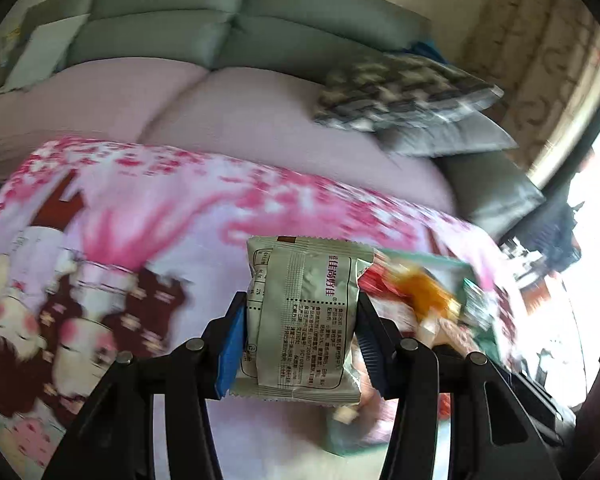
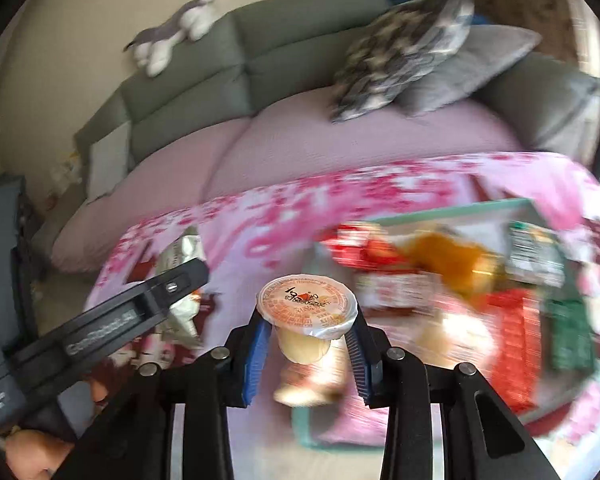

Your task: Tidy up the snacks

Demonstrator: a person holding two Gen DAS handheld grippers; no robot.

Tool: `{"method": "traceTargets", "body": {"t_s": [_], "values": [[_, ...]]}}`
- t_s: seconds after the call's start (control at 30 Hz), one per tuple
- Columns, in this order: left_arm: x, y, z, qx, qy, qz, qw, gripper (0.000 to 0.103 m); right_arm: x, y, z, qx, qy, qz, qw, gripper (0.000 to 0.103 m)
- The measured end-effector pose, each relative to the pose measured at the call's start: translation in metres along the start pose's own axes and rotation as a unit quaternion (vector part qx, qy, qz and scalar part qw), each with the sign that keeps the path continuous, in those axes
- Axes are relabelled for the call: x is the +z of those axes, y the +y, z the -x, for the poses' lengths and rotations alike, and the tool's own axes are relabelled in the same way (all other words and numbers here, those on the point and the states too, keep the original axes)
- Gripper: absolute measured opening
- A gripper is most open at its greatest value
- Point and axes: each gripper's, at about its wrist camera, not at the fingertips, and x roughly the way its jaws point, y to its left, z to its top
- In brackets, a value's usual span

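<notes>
Snacks lifted in both tongs above the tray

Snacks are what I have in each hand. My left tongs [image 1: 300, 320] are part-way open and clamped on a pale green snack packet [image 1: 300, 320], its printed back facing the camera, pads pressing its two sides. My right tongs [image 2: 308, 340] grip a small jelly cup [image 2: 307, 312] under its foil lid, the cup upright, jaws narrowed around its body.

Both items hang above the worktop, which is covered by a pink cartoon cloth [image 1: 140, 208]. The teal-rimmed tray [image 2: 452, 210] lies on that cloth, blurred, holding red, orange and green packets [image 2: 512, 332]. The packet sits left of the tray; the cup is over the tray's near left corner. Beyond the tray stands a sofa [image 2: 284, 60] with cushions [image 2: 404, 48].
</notes>
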Motion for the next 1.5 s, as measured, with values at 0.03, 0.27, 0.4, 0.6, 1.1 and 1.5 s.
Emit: {"method": "traceTargets", "body": {"t_s": [0.03,0.27,0.4,0.6,1.1,1.5], "values": [[-0.006,-0.013,-0.003,-0.011,0.008,-0.011,0.9999,0.053,-0.004,-0.014,0.008,-0.016,-0.003,-0.008,1.0,0.039],[-0.033,-0.073,-0.027,-0.048,0.053,-0.065,0.9954,0.053,-0.02,-0.074,0.023,-0.079,0.004,-0.05,0.996,0.039],[-0.041,-0.082,-0.04,-0.047,0.075,-0.072,0.9935,0.054,-0.027,-0.091,0.012,-0.085,0.029,-0.064,0.994,0.039],[-0.045,-0.079,-0.05,-0.045,0.092,-0.06,0.9929,0.056,-0.037,-0.097,0.002,-0.084,0.052,-0.052,0.994,0.039],[-0.056,-0.056,-0.021,0.017,0.059,-0.061,0.9963,0.08,-0.048,-0.099,-0.002,-0.096,0.073,-0.046,0.992,0.061],[-0.079,0.004,-0.002,0.13,0.032,-0.025,0.9907,0.099,-0.061,-0.071,0.001,-0.084,0.068,-0.005,0.994,0.103]]}}
